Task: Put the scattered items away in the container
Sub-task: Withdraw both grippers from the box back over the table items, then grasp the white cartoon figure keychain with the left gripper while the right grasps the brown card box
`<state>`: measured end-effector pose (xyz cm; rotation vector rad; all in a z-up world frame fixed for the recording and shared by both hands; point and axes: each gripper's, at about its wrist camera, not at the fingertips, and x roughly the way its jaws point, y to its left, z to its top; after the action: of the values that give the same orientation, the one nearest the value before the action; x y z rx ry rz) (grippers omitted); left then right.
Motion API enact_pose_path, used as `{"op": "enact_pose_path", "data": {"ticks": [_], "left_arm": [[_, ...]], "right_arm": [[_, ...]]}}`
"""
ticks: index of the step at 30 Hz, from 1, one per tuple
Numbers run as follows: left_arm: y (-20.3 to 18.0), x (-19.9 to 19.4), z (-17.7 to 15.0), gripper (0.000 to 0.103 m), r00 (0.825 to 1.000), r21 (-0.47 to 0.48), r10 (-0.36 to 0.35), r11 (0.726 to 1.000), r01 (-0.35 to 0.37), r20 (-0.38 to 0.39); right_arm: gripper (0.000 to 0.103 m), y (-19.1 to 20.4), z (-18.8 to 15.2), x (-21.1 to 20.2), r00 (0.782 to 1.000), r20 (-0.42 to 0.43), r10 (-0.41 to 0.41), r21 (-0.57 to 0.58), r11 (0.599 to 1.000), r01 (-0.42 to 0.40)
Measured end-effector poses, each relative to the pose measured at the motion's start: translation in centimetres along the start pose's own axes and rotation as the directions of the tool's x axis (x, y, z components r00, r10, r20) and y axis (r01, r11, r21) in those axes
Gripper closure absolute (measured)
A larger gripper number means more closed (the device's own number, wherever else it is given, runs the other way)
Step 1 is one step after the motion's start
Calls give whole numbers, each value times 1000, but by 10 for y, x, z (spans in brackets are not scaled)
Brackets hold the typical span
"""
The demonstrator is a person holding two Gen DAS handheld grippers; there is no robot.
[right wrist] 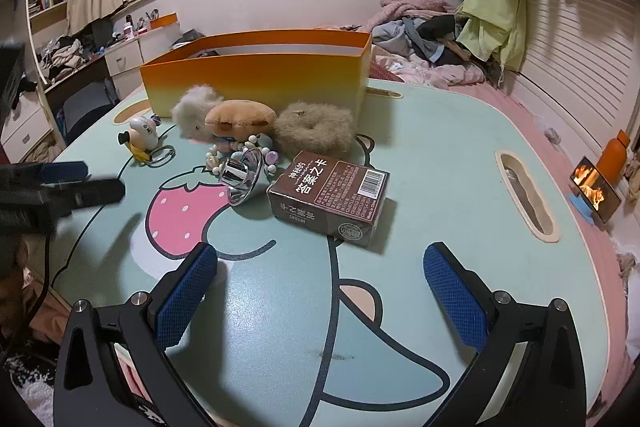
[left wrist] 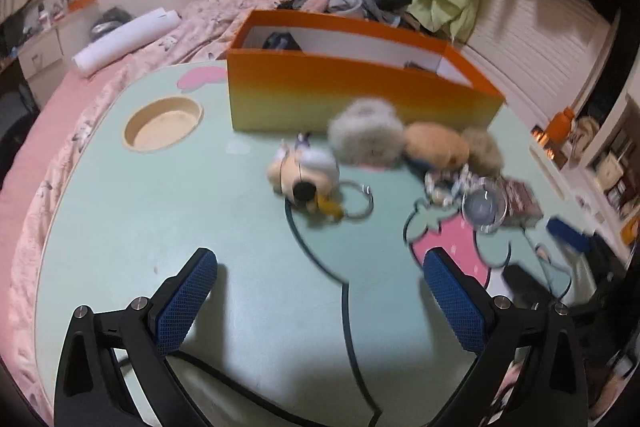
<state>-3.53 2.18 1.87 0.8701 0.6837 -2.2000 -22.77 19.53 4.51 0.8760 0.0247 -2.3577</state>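
Observation:
An orange box stands open at the back of the mint table, with a dark item inside it. In front of it lie a small toy figure on a key ring, a grey fluffy scrunchie, a brown plush, a tan fluffy scrunchie, a bead bracelet, a shiny metal piece and a brown card box. My left gripper hovers open before the toy figure. My right gripper is open and empty, just short of the card box.
The table has a round cup recess at the left and a long slot at the right. Past its right edge a lit phone and an orange bottle stand. A paper roll and a heap of clothes lie on the bed behind.

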Motion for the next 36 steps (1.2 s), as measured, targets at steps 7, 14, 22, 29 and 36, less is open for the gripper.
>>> {"op": "enact_pose_path", "data": {"ticks": [7,14,22,29,36], "left_arm": [[-7,14,33,1,998,62,61,996,-61,5],[0,36,36,47,996,69,90,994,-89,-4],[11,9,20,61,999,9,-4,1000,3,41],[-9,-14,-15,61,995,68,23,997,-30,94],[-12,-14,-26,61,993,75,28,997,-37,116]], "right_arm": [[0,0,0,0,1000,1,-2,3,1000,2],[0,0,0,0,1000,4,-3,5,1000,3],[0,-5,0,-2,1000,17,8,27,1000,-8],[0,-30,5,-8,996,43,84,169,982,-90],[0,-33,31,-4,999,34,42,218,975,-48]]}}
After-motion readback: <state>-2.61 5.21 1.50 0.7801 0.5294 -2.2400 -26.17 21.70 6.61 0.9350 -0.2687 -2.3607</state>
